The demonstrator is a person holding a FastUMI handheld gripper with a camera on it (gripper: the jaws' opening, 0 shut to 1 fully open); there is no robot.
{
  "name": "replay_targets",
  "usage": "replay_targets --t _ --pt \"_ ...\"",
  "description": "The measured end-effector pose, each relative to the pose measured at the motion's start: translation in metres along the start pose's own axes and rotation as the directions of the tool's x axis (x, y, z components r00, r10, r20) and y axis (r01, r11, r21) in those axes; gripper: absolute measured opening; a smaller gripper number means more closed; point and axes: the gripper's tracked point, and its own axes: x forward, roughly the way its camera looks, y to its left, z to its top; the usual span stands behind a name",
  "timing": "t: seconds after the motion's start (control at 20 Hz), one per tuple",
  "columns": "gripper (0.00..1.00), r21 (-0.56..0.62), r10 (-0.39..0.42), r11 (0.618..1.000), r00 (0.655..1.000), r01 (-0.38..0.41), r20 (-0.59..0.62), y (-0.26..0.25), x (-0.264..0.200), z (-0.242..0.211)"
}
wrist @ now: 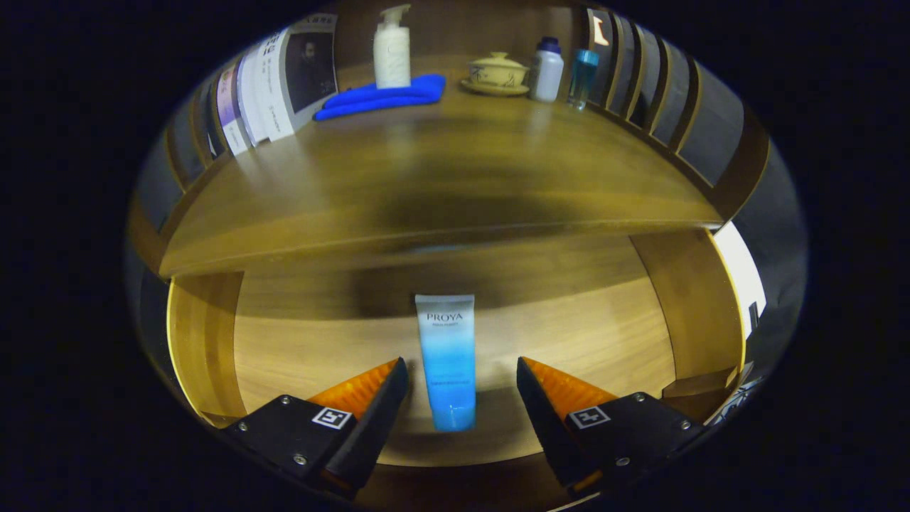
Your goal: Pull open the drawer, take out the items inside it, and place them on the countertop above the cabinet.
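Note:
The wooden drawer [213,341] stands pulled open below the countertop [441,185]. A white-to-blue cosmetic tube [446,359] lies on the drawer floor, lengthwise, its cap end toward me. My gripper [462,377] is open and hovers over the drawer. The tube's lower half sits in the gap between the two fingers, touching neither of them.
On the countertop's far side stand a white pump bottle [392,50] on a folded blue cloth [384,96], a lidded ceramic cup on a saucer [498,72], a white bottle [546,70] and a blue glass [583,77]. Magazines [274,85] lean at the left. A slatted wall [661,92] runs at the right.

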Motion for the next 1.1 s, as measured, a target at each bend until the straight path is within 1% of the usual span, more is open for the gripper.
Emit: replay_targets --t 0.1,0.2,0.3,0.45,0.5,0.55,0.65,0.85,0.95,1.1 --pt "0.93 0.005 -0.004 1.0 1.0 0.004 -0.015 -0.002 0.004 -0.001" --pt "0.9 0.028 0.013 1.0 0.998 -0.012 -0.065 0.004 0.008 -0.01" --pt "0.85 0.043 0.013 0.999 0.997 -0.01 -0.077 0.003 0.012 -0.011" --pt "0.71 0.112 0.054 0.993 0.995 -0.045 -0.083 0.01 0.018 -0.017" --pt "0.66 0.126 0.045 0.991 0.997 -0.037 -0.061 0.006 0.013 -0.012" --pt "0.56 0.138 0.048 0.99 0.997 -0.039 -0.062 0.006 0.02 -0.015" --pt "0.48 0.129 0.05 0.991 0.998 -0.043 -0.048 0.005 0.018 -0.014" --pt "0.43 0.116 0.04 0.993 0.999 -0.038 -0.018 0.001 0.015 -0.011" --pt "0.44 0.117 0.02 0.993 1.0 -0.019 -0.007 -0.008 0.009 -0.01" --pt "0.43 0.153 0.022 0.988 1.0 -0.024 0.017 -0.011 -0.004 -0.01"
